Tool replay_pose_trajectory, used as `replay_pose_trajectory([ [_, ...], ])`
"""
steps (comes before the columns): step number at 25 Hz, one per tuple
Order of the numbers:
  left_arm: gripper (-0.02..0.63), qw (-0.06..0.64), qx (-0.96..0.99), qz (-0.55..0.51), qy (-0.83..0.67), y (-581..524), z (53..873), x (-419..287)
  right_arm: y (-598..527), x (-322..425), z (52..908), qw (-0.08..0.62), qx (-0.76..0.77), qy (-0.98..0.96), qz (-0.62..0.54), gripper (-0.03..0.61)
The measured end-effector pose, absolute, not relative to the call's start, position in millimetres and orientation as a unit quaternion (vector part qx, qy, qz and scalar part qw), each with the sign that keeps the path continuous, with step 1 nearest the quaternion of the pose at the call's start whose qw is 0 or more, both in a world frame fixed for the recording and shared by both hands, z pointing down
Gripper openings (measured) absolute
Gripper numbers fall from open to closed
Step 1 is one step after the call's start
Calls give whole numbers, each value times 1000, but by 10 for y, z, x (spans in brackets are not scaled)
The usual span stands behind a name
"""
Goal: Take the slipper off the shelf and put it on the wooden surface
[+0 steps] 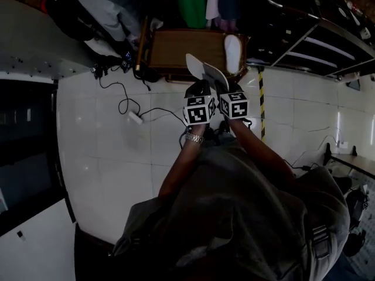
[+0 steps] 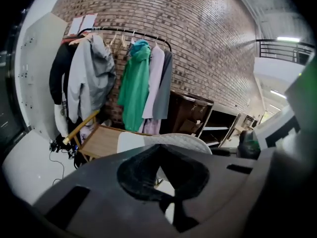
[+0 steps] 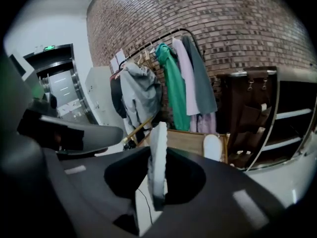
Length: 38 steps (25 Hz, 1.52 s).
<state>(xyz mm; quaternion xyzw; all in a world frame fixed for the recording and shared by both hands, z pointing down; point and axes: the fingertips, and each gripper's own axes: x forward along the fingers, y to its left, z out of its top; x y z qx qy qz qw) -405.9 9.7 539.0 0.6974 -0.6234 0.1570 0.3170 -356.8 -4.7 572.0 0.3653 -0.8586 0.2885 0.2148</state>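
Right gripper: its fingers are clamped on the slipper, pinching the sole edge-on so that it stands upright out of the jaws.
Left gripper: just beside the right one. Its fingers are drawn close together, and we can make out nothing pinched between them. The slipper's broad face shows beyond them.
Slipper's place: in the air, off the shelf, over the white floor and short of the wooden surface.
Step in hand: we judge this to be the carry, with the set-down to come.
How to do it well: we would keep the right grip firm, since the sole is thin and soft and could bend or swing as we reach forward.
Turning it: we would tip the slipper from upright to flat before lowering it, so it lands on its sole and not on its edge.
Landing spot: a second slipper already lies at the right end of the wooden surface. We would aim for the bare wood just to its left and leave that one alone.
Release: we would part the fingers only once the sole rests on the wood.
Hazard below: a cable trails across the floor on our left, so we would watch our feet.
Beyond: clothes hang on a rail against a brick wall, behind the wooden surface.
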Motion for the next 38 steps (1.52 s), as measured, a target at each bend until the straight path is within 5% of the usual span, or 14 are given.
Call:
replay_pose_trajectory([
  [10,3,343,587,110,-725,620,5547,-5290,-205,-4936,6115,234,278,-889,280,74],
  [18,3,385,523,82,-756,1037,6119,-5655,-1718,-5705,7364,26,439,-755,486,75],
  [21,3,398,504,82,-762,1175,6384,-5728,-1924,-5833,7901,16,476,-707,523,83],
  [22,3,402,496,83,-765,1239,6449,-5749,-1891,-5908,8044,35,465,-709,529,114],
  [24,3,410,483,82,-769,1325,6534,-5803,-1724,-6085,8229,102,422,-729,529,369],
  [25,3,413,479,82,-770,1335,6547,-5834,-1596,-6139,8282,150,401,-741,517,445],
  [27,3,410,479,82,-772,1277,6506,-5909,-1309,-6149,8324,247,368,-760,475,485],
  [31,3,385,498,82,-773,978,6207,-6063,-839,-5928,8128,343,312,-782,418,456],
  [35,3,369,529,93,-759,726,5915,-6007,-537,-5477,7514,381,284,-813,336,210],
  [38,3,376,551,111,-737,500,5833,-5843,-420,-5102,6932,399,301,-825,264,83],
])
